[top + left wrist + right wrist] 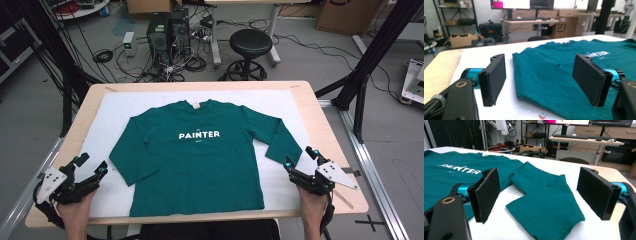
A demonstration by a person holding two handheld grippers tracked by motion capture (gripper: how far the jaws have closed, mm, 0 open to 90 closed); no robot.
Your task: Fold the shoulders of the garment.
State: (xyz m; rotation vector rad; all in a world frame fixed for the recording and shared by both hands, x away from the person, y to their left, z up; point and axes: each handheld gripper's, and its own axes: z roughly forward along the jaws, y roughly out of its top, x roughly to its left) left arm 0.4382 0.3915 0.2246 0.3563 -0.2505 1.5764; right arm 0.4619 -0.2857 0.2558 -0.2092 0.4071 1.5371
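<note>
high view: green shirt [195,160] flat on surface [327,130], between left gripper [91,167] and right gripper [300,157], both open, empty. we judge it light, limp; pinch sleeve cuffs.

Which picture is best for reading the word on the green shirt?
The high view: the white word on the shirt reads PAINTER, straight on. The right gripper view shows it slanted; the left gripper view shows a blurry bit.
</note>
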